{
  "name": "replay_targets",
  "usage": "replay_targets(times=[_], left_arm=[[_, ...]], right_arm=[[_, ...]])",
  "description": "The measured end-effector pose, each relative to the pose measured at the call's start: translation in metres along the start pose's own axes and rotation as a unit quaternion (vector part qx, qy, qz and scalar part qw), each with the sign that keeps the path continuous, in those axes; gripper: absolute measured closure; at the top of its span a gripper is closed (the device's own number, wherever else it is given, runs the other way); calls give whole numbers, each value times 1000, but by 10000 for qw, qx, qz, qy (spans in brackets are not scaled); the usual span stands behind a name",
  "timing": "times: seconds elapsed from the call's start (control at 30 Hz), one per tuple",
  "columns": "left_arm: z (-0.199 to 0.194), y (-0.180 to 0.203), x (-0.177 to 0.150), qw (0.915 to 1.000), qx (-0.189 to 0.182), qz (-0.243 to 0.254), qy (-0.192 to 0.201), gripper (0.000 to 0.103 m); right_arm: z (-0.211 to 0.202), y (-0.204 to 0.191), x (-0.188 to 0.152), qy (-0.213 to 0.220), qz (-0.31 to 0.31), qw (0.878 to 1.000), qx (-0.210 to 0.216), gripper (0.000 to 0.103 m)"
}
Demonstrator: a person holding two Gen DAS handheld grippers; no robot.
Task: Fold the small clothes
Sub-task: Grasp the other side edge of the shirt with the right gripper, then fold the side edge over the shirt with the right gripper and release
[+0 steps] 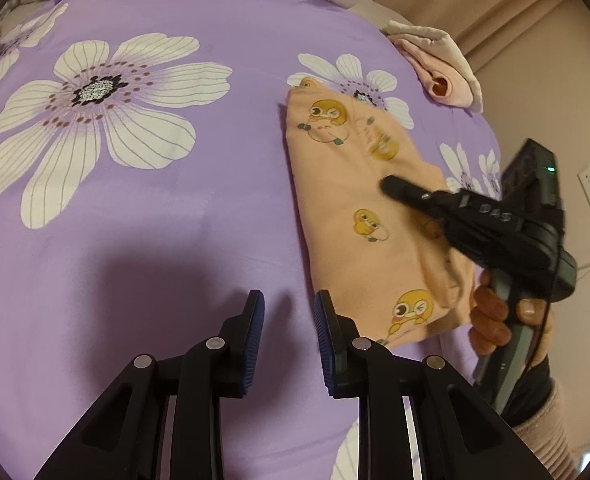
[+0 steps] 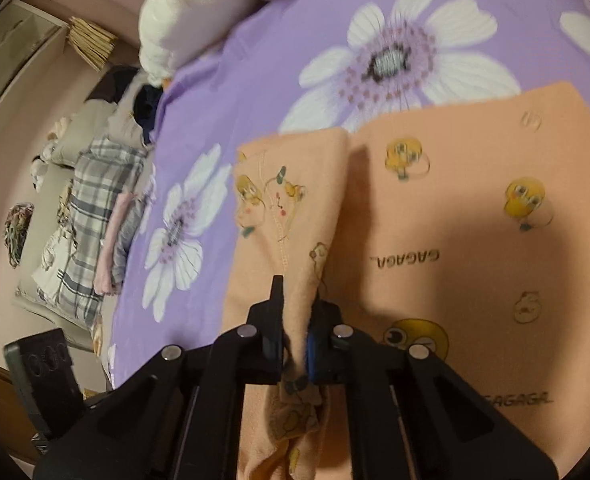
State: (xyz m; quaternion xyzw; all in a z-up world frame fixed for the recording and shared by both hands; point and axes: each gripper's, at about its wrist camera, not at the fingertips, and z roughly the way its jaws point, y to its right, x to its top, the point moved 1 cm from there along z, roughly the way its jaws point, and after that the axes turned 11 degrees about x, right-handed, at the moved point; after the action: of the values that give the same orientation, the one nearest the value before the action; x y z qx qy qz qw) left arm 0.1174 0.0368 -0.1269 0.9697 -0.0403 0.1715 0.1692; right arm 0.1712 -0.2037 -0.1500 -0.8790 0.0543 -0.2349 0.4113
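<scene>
- Peach garment (image 2: 455, 208) lies flat on the purple bedsheet (image 1: 199, 216), its left edge bordering wide bare sheet.
- Right gripper (image 2: 295, 320) pinches a raised fold of the garment.
- Left gripper (image 1: 289, 312) hovers just beside the garment's near corner, fingers slightly apart, holding nothing.
- Garment's lower part is hidden behind the right gripper.

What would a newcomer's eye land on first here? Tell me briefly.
First the purple bedsheet with its big white flowers, which fills both views. On it, toward the right of the left wrist view, lies the peach garment printed with yellow ducks. The right gripper is clamped on a raised fold of it, while the left gripper hangs over bare sheet beside the garment, jaws apart with nothing between them.
</scene>
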Motion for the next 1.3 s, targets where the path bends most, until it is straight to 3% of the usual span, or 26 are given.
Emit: replay_targets(times=[0.2,0.6,0.8,1.03,1.17,1.27,1.3], left_arm=[[0,8,2,10000,-35,91,-2,81],[5,67,12,9972,-142,732,6,81],[13,105,16,9934,-148,1141,13,81],[36,143,17,9874,-108,1580,-66,81],[53,152,15,9833,173,1810,-90,81],[59,153,15,9817,264,1883,-75,81],[59,153,14,9816,277,1889,-65,81]], right_arm=[[-40,-12,11,436,-415,9981,-152,95],[-112,16,10,1058,-396,9916,-634,95],[-132,40,1,1158,-181,9898,-811,95],[-126,66,-9,997,25,9910,-896,94],[-126,78,-8,1005,226,9929,-596,90],[-128,90,-2,1113,470,9919,-397,71],[-129,93,0,1192,525,9910,-314,70]])
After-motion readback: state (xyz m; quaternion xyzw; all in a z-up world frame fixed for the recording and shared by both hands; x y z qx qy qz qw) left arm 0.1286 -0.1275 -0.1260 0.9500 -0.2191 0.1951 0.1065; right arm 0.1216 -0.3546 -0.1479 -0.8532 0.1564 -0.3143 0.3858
